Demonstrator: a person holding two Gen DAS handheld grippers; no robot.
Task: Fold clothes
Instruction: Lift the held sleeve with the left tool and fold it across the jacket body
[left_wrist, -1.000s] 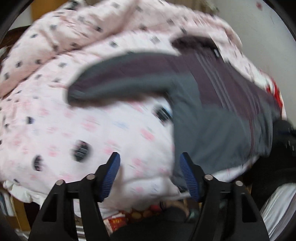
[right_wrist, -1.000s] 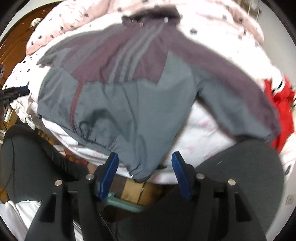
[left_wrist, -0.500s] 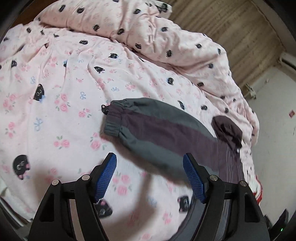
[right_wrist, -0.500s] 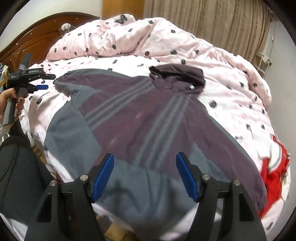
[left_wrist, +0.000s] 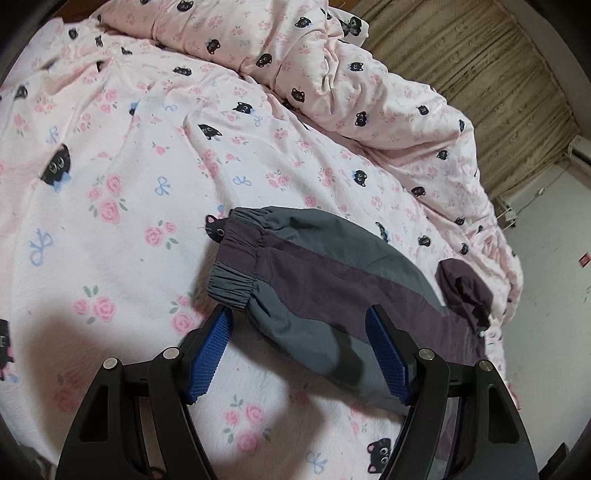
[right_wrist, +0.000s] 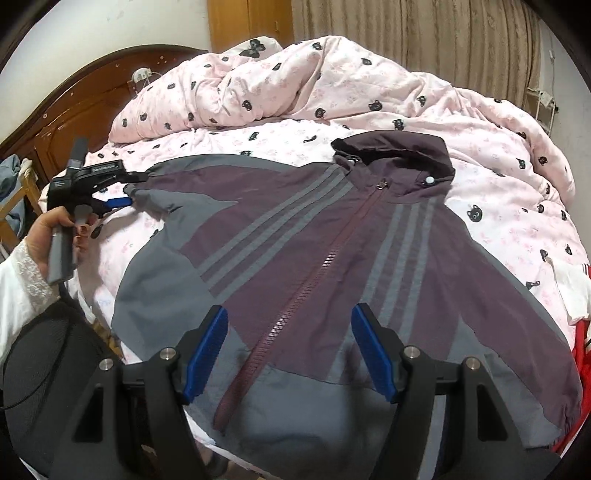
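A purple and grey hooded jacket (right_wrist: 332, 266) lies spread flat, front up, on the bed, zipper closed, hood at the far end. Its left sleeve (left_wrist: 314, 280) reaches out with the elastic cuff (left_wrist: 236, 262) at its end. My left gripper (left_wrist: 299, 332) is open and hovers just above the sleeve near the cuff; it also shows in the right wrist view (right_wrist: 110, 192) at the cuff. My right gripper (right_wrist: 288, 347) is open over the jacket's lower front, near the hem, holding nothing.
The bed has a pink cat-print sheet (left_wrist: 110, 184) and a bunched duvet (right_wrist: 295, 92) at the far side. A wooden headboard (right_wrist: 74, 118) stands at left. Red and white clothing (right_wrist: 576, 295) lies at the right edge. Curtains (right_wrist: 406, 37) hang behind.
Both grippers have swung up from the bed's near edge. The left one has come closer to the sleeve cuff; the right one has settled over the jacket's lower front. The jacket lies still.
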